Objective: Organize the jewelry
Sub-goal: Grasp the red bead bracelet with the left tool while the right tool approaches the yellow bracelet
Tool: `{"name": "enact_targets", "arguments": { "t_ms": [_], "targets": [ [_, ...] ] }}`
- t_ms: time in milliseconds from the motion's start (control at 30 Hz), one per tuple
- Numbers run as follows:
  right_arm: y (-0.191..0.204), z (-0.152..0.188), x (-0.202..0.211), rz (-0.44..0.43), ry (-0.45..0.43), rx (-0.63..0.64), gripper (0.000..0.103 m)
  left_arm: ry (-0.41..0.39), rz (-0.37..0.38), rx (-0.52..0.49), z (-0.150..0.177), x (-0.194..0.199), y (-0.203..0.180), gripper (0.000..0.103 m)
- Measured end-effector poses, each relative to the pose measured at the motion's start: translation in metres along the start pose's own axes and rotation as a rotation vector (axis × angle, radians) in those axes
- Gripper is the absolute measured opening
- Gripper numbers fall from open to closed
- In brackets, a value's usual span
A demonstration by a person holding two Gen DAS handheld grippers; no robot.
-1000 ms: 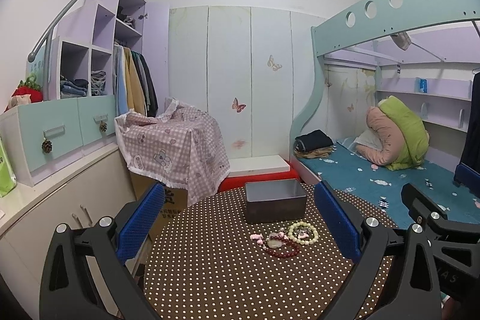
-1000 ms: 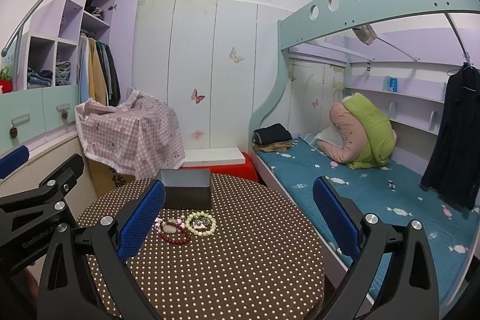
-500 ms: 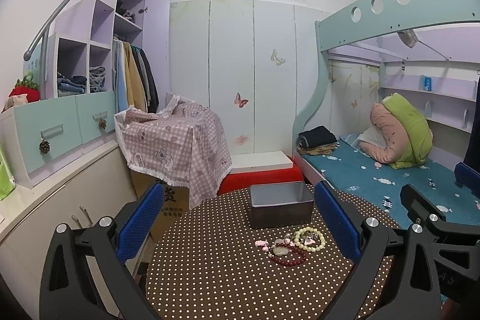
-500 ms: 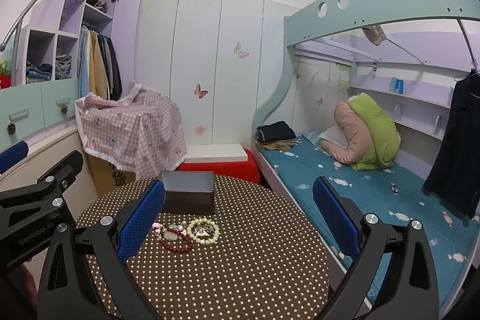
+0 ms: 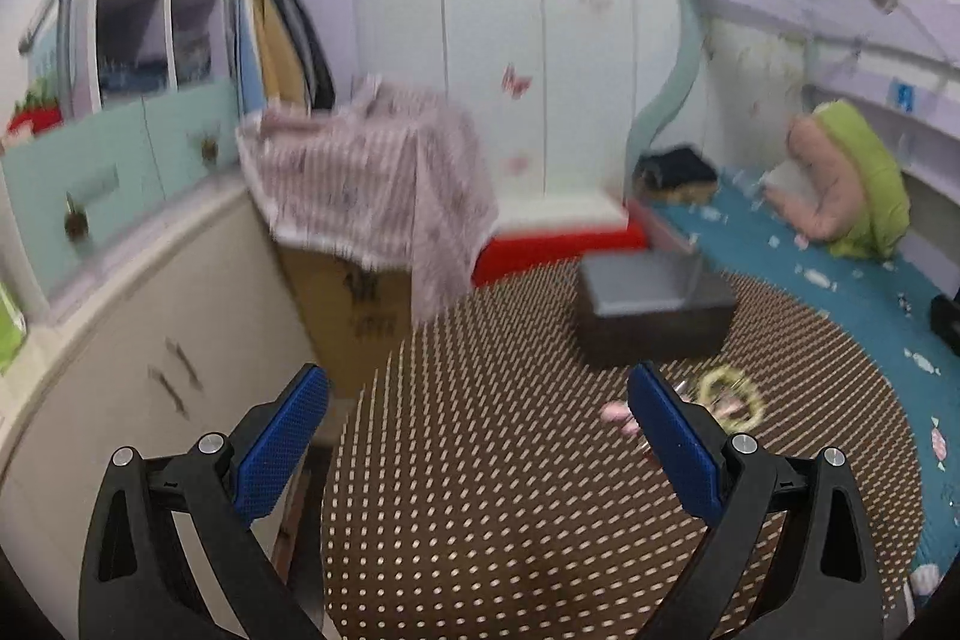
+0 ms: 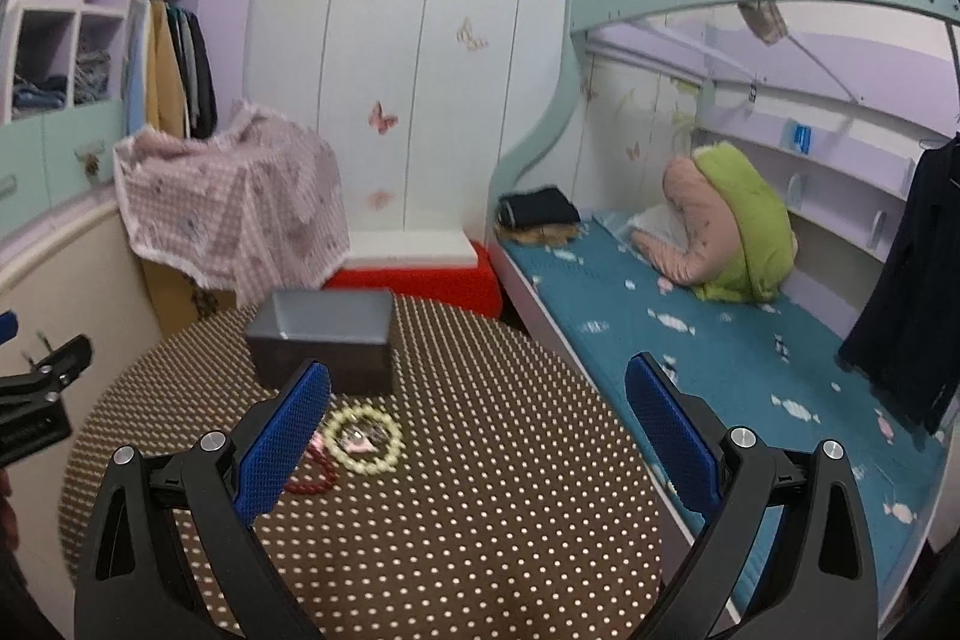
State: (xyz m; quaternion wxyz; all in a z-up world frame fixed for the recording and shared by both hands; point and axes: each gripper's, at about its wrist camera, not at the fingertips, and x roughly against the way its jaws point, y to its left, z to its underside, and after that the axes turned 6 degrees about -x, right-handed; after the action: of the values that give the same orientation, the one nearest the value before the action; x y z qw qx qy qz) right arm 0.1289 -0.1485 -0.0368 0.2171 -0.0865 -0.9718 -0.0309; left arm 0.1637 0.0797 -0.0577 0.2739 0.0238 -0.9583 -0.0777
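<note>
A grey open box [image 6: 324,337] stands on the round brown polka-dot table [image 6: 480,490]; it also shows in the left wrist view [image 5: 654,316]. In front of it lie a pale bead bracelet [image 6: 363,441], a dark red bead bracelet [image 6: 312,478] and small pink pieces [image 5: 615,411]. The pale bracelet shows blurred in the left wrist view [image 5: 729,397]. My left gripper [image 5: 477,436] is open and empty, left of the jewelry. My right gripper [image 6: 477,436] is open and empty, above the table to the right of the jewelry. The left gripper's body shows at the right view's left edge [image 6: 36,400].
A bunk bed with a teal mattress [image 6: 690,340] runs along the right. A cardboard box under a pink checked cloth [image 6: 240,202] and a red step [image 6: 420,280] stand behind the table. A cabinet [image 5: 120,340] lines the left wall.
Both grippers have moved forward and lower toward the table; the box and jewelry look larger. The left view has swung left and is motion-blurred. Both stay open.
</note>
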Motion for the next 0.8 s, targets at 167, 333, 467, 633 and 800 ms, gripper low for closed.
{"name": "enact_targets", "arguments": {
  "t_ms": [167,333,467,633,800],
  "targets": [
    [0.003,0.012,-0.045,0.002,0.096,0.019,0.096,0.14,0.066,0.023,0.013,-0.049,0.001,0.096],
    [0.001,0.023,-0.076,-0.006,0.165,0.021,0.096,0.239,0.184,0.055,0.021,-0.085,-0.02,0.096],
    [-0.003,0.032,-0.099,0.003,0.217,0.018,0.096,0.32,0.281,0.059,0.028,-0.106,-0.054,0.089],
    [-0.011,0.039,-0.116,-0.009,0.266,-0.001,0.096,0.383,0.287,0.013,0.036,-0.127,-0.08,0.083],
    [-0.017,0.044,-0.127,-0.034,0.3,-0.024,0.096,0.393,0.232,-0.063,0.04,-0.135,-0.092,0.072]
  ]
}}
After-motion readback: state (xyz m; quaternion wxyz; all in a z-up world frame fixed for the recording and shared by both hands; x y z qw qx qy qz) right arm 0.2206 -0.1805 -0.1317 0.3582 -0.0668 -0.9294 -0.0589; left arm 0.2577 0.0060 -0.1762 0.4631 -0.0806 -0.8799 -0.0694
